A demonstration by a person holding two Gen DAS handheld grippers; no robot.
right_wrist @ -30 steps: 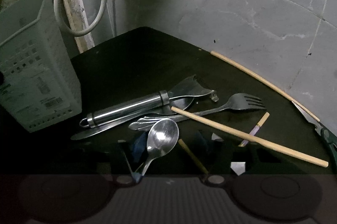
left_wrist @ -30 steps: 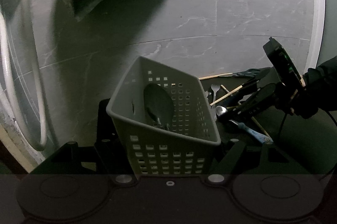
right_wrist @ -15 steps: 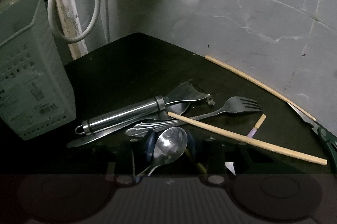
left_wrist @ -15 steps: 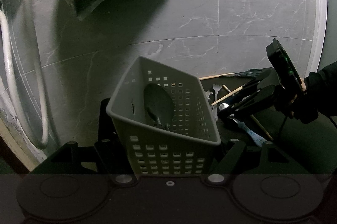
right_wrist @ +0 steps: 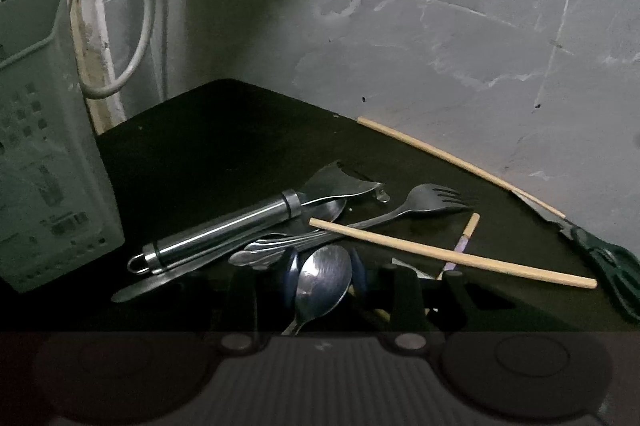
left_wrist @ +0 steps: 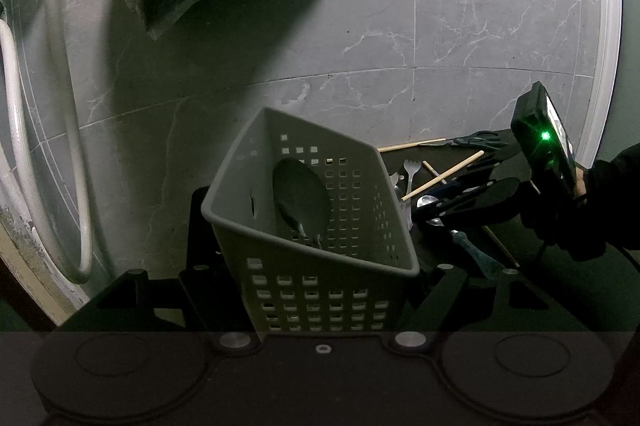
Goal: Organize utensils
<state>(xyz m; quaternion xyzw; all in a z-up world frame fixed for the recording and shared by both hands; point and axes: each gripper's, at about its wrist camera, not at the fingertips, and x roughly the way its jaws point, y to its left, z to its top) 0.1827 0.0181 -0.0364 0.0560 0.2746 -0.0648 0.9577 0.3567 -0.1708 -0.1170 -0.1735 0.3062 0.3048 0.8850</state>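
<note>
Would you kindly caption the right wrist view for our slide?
Right gripper holds a spoon above scattered utensils beside the basket.

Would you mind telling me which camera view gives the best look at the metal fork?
The right wrist view: the fork lies near, unobstructed, tines clear, among the loose utensils. In the left wrist view it is small and distant, partly hidden behind the basket.

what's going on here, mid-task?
Utensil sorting, partway through. The left gripper holds the grey perforated basket, which has one dark spoon in it. The right gripper is closed around a metal spoon at the edge of the pile. Lying loose on the dark mat are a fork, chopsticks, a steel-handled tool and green scissors.
</note>
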